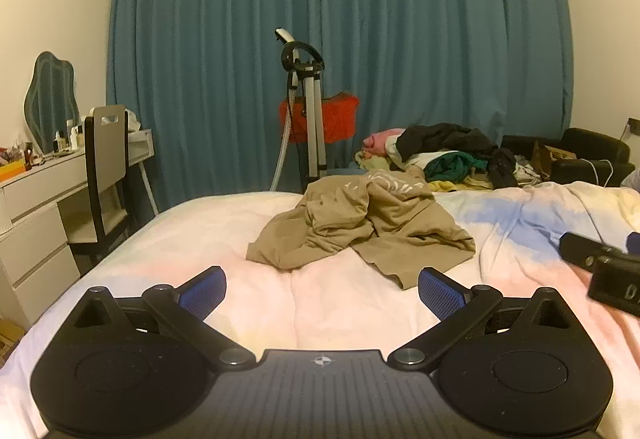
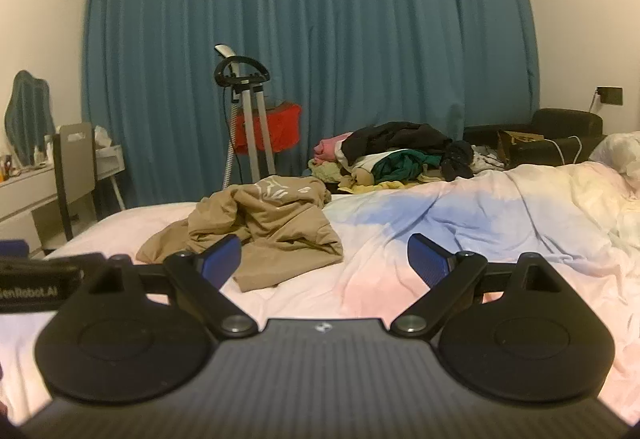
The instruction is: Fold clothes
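With both tongs, left (image 1: 322, 293) and right (image 2: 324, 259), spread wide and empty, I should pinch the crumpled tan shirt (image 1: 360, 227) by its hem corners on the bed (image 1: 200, 231).

Tan shirt (image 1: 360, 223) with perhaps white print; pastel pink-blue bedspread (image 1: 520, 215); teal curtain (image 1: 340, 19).

Soft, matt tan cloth is seen in the crumpled garment (image 1: 360, 227), with a pale print on it. The bedsheet (image 1: 200, 239) is smooth, lightly creased cotton-like fabric. Matt black plastic and blue textured pads (image 1: 440, 293) are shown on the left gripper (image 1: 322, 293).
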Motion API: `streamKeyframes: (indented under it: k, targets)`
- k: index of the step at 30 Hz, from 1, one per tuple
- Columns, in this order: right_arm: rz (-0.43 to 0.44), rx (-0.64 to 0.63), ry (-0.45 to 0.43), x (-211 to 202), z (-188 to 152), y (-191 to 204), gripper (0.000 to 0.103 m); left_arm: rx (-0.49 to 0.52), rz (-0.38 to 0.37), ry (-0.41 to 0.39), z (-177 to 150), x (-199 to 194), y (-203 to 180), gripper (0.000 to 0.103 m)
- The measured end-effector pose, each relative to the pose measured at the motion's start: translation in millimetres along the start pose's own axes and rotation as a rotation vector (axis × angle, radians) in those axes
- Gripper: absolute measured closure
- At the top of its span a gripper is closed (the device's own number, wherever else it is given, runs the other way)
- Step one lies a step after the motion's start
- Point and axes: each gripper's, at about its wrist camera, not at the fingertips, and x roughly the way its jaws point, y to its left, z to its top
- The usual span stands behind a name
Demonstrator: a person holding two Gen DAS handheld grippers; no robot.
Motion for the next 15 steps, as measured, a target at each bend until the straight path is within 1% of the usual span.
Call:
streamKeyframes:
  k: [7,10,12,15]
  targets:
    - [-0.006,0.002,-0.021,-3,4,1,0.011,0.012,0.012,0.019,-1,7,-2,0.000]
    - [-0.025,-0.032,-0.004,-2,3,6,0.011,0.007,0.004,0.047,0,16,-3,0.000]
    - [-0.021,-0.024,0.005,-1,3,5,0.011,-0.016,-0.016,0.080,4,29,-1,0.000]
    - [-0.004,0.027,0.014,-1,4,-1,0.011,-0.031,-0.037,0.132,13,61,2,0.000]
